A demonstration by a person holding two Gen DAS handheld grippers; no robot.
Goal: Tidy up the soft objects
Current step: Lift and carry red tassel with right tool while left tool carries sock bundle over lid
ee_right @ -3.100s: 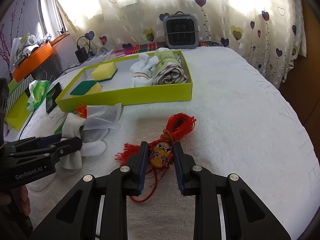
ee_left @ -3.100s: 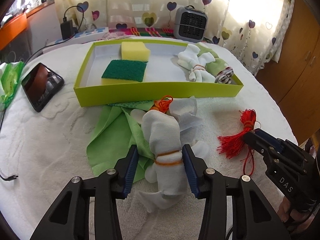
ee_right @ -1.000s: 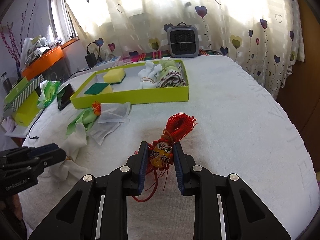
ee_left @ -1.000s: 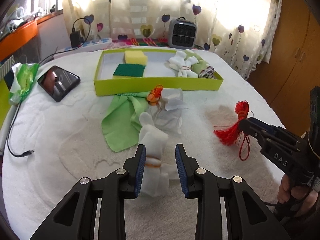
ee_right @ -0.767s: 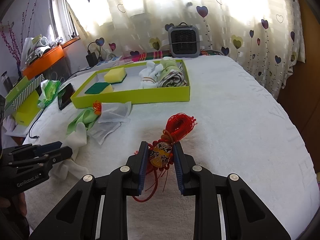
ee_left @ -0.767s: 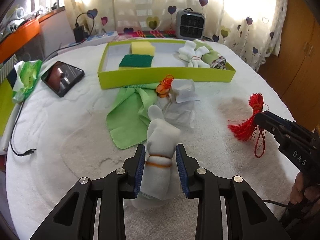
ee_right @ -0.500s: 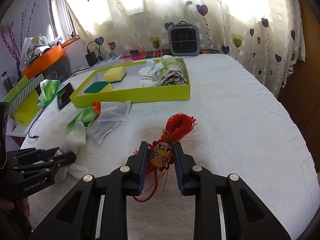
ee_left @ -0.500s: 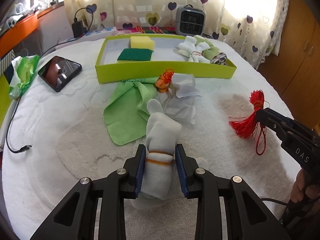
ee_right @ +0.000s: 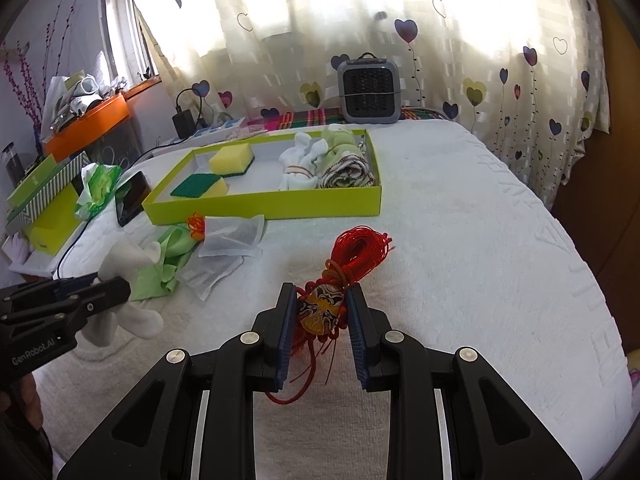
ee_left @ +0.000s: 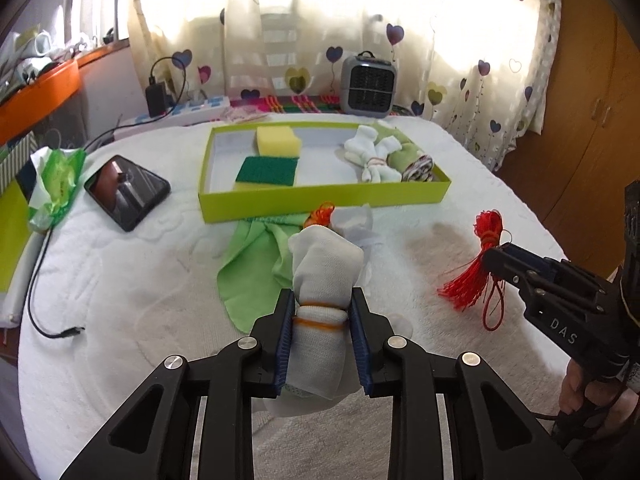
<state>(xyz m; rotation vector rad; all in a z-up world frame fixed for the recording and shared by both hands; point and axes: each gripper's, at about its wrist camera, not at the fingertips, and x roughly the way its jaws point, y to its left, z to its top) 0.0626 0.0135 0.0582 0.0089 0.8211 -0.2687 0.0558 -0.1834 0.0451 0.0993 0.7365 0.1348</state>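
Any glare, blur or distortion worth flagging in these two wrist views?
Left wrist view: curtains blown out by backlight, green tray slightly blurred, edges bowed. Right wrist view: the same washed-out curtains, sharper, fisheye curving the white towel; corners vignetted.

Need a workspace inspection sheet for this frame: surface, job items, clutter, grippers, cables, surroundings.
Surface: white textured cover, no spills seen.
Job's things: green tray holds two sponges, white sock bundle, rolled cloth; green cloth and white pouches lie loose in front of it.
Clutter: phone, green-white wrapper.
Grippers: left gripper just closed on banded sock roll; right gripper shut on red tassel ornament.
Cables: black cable at left edge; charger plugged in behind.
Surroundings: small heater, heart curtains, wooden cabinet.
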